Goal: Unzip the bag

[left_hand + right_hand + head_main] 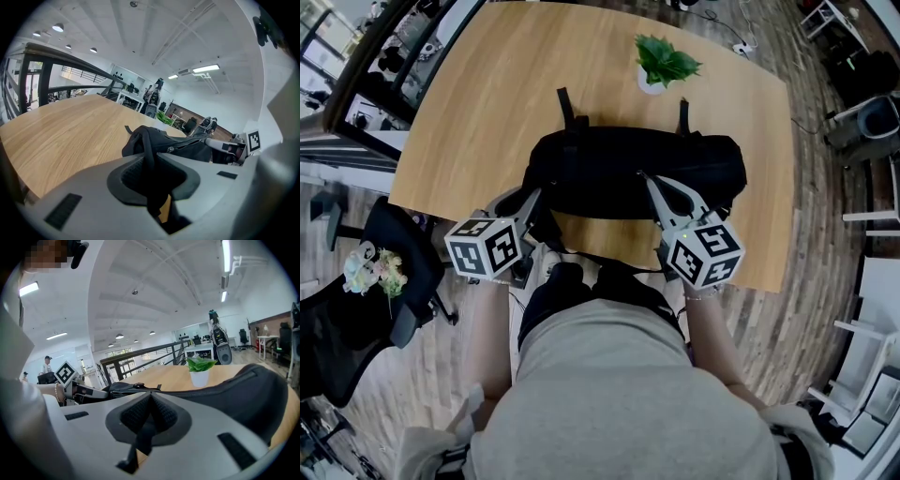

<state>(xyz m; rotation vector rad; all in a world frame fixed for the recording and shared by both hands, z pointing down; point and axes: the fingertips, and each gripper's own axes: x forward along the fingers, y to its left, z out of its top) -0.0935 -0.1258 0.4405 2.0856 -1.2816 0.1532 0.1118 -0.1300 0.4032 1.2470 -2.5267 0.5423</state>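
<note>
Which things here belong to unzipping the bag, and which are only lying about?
In use: black fabric bag; left gripper, shut on its strap; right gripper, shut on its thin black tab.
Lying about: small green plant in a white pot; black office chair.

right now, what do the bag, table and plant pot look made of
Bag: matte black woven fabric, probably nylon; it sags and creases.
Table: light wood or wood-look laminate, satin, grain streaks.
Plant pot: smooth white, ceramic or plastic, unclear.

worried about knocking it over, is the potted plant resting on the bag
No, the potted plant stands on the table beyond the bag, with bare wood between them.
</note>
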